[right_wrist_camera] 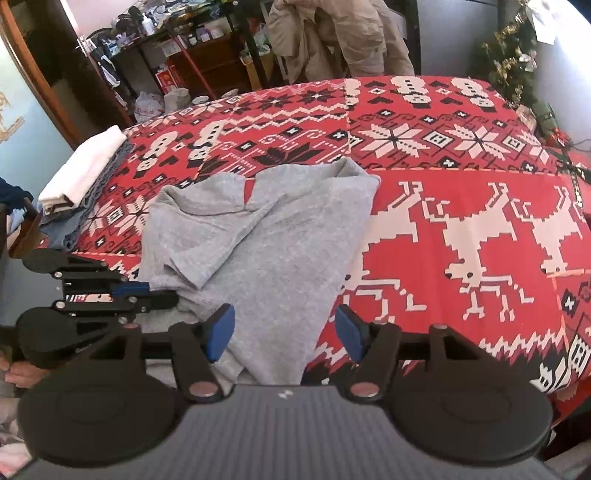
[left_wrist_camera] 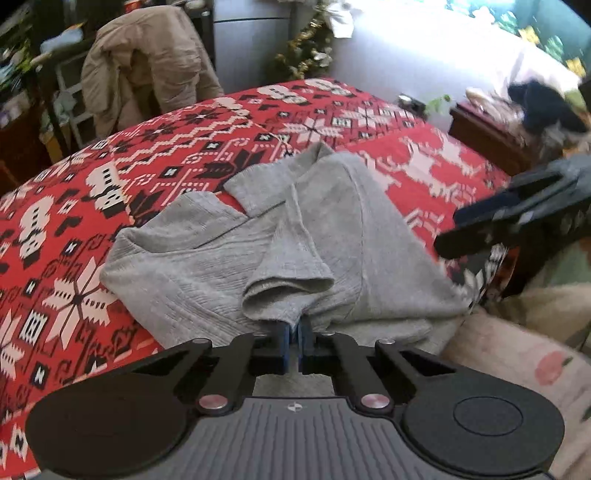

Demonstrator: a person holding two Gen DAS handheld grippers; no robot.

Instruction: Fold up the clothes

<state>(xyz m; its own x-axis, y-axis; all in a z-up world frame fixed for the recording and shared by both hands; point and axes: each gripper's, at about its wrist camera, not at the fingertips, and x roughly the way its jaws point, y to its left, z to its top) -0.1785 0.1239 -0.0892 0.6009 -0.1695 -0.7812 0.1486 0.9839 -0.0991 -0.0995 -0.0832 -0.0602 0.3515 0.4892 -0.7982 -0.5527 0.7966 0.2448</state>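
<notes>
A grey T-shirt (right_wrist_camera: 266, 236) is spread, partly bunched, near the front edge of a table covered by a red patterned cloth (right_wrist_camera: 461, 177). One sleeve (left_wrist_camera: 291, 280) has been turned back over the body, and its cuff is pinched between the closed blue pads of the left gripper (left_wrist_camera: 298, 328). The right gripper (right_wrist_camera: 284, 328) is held with its fingers wide apart, straddling the near hem without gripping it.

The fabric is judged light, soft and limp (a thin knit, by the look of its creases), so it will sag and slide unless taken at edges; hem corners and shoulder seams are considered the best holds, since a pinch mid-panel would only gather a bunch.

A small stack of folded laundry (right_wrist_camera: 83, 173) is seen at the left edge of the table, well apart from the shirt. A beige jacket (right_wrist_camera: 332, 33) is draped behind the table, and cluttered shelves (right_wrist_camera: 173, 44) beyond. Nothing is seen lying across the shirt, though the table edge is close.
</notes>
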